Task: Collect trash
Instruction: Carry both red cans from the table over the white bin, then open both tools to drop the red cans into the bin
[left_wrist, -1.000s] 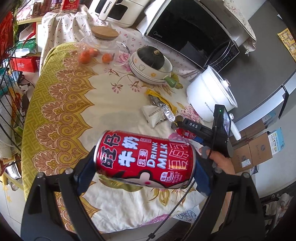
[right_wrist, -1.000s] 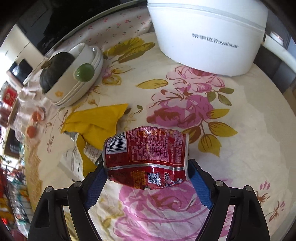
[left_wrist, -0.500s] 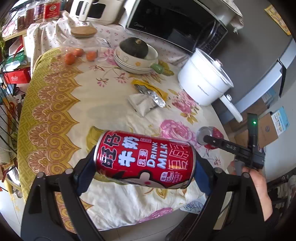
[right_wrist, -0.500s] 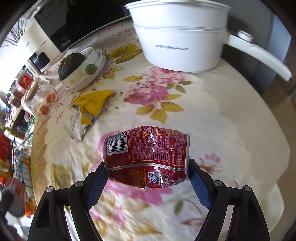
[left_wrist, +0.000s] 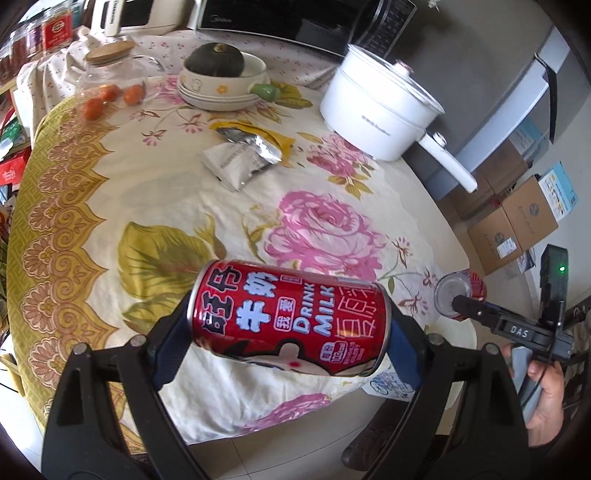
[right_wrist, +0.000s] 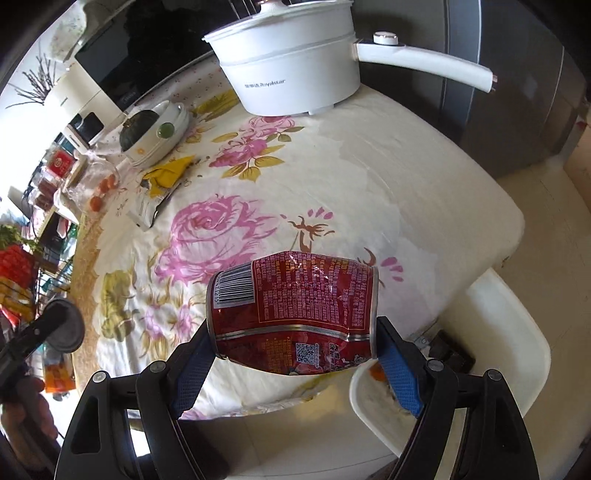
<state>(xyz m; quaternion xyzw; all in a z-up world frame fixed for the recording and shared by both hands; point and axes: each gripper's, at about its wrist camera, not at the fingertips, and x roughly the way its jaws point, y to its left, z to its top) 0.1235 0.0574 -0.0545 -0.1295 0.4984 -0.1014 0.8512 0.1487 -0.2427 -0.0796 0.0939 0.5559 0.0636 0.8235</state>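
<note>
Now both cans are up off the table, one clamped sideways in each gripper, on the way to a bin.

Left gripper (left_wrist: 290, 343) squeezes the intact can (left_wrist: 290, 319) end to end above the table's (left_wrist: 424, 206) near edge; right gripper (right_wrist: 295, 360) pinches the dented can (right_wrist: 293, 315) the same way, past the near right corner, over a white tub (right_wrist: 498, 332) that may be the bin, though its inside is mostly hidden. To do this well, keep each can level and the squeeze steady, since the dented one gives the pads less flat metal to bear on. Lower each well inside the rim before letting go, one at a time, so neither bounces out. Wrappers (left_wrist: 243, 162) lie near the far edge, beside the pot (left_wrist: 376, 110), to fetch afterwards.
</note>
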